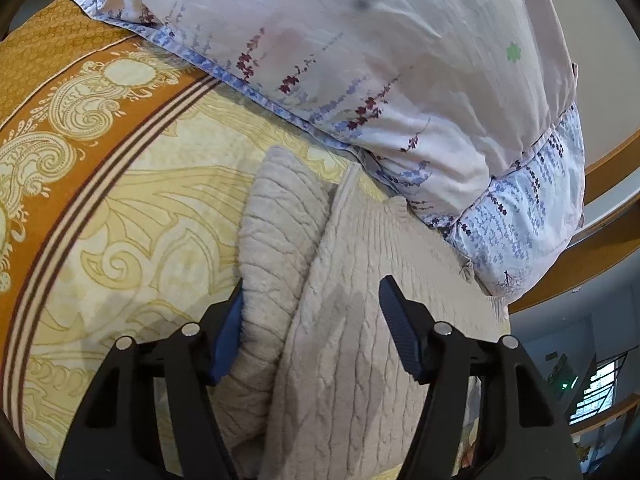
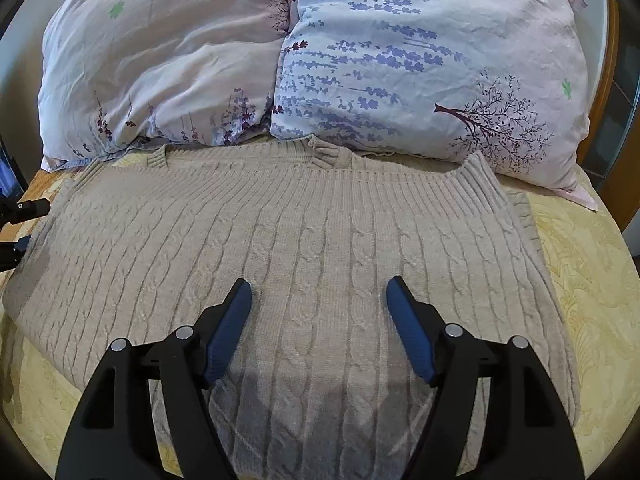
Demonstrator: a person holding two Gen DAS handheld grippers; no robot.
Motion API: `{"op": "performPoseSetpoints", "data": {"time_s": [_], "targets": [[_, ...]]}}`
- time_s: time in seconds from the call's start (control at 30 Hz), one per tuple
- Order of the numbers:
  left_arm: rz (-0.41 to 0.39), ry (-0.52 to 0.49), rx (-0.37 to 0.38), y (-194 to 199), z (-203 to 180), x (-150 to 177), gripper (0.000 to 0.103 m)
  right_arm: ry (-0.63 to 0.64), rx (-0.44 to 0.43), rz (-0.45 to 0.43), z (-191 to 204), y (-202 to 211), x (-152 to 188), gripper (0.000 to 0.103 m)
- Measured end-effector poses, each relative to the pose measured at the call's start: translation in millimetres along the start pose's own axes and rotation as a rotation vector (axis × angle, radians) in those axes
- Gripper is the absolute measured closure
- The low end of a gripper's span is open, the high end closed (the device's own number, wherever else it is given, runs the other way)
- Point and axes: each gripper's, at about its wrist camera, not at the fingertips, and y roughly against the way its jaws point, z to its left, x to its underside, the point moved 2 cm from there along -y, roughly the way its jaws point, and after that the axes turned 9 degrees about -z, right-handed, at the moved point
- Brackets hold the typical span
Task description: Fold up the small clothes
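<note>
A beige cable-knit sweater (image 2: 304, 232) lies flat on the bed, its ribbed hem toward the pillows. My right gripper (image 2: 318, 286) is open and empty, hovering over the sweater's middle. In the left wrist view the sweater (image 1: 352, 280) shows from its side edge, with a sleeve (image 1: 280, 216) folded beside the body. My left gripper (image 1: 310, 286) is open, low over that edge, its left finger (image 1: 230, 332) against the sleeve's fabric. It grips nothing. Part of the left gripper shows at the left edge of the right wrist view (image 2: 24, 208).
Two floral pillows (image 2: 160, 60) (image 2: 420, 60) lie just beyond the sweater, one touching it. The yellow and orange patterned bedspread (image 1: 100, 208) covers the bed. A wooden bed frame (image 1: 608, 168) curves at the right, with the room beyond.
</note>
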Motion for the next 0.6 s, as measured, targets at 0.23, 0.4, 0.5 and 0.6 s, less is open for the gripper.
{"op": "performPoseSetpoints", "data": {"time_s": [0.23,0.4,0.5,0.6], "targets": [[0.041,0.014,0.002,-8.7,-6.7,5.5,0.075,-0.012,-0.005,0.001,-0.1,0.5,1.0,0.03],[0.037,0.037,0.047,-3.1,-13.2,3.5,0.082,-0.017,-0.01,-0.001,0.2,1.3,1.5,0.03],[0.026,0.05,0.082,1.6,-21.5,1.6,0.083,-0.019,-0.011,-0.002,0.4,2.3,2.1,0.029],[0.014,0.063,0.112,4.9,-30.7,0.1,0.084,-0.02,-0.017,-0.004,-0.3,2.3,1.9,0.029]]}}
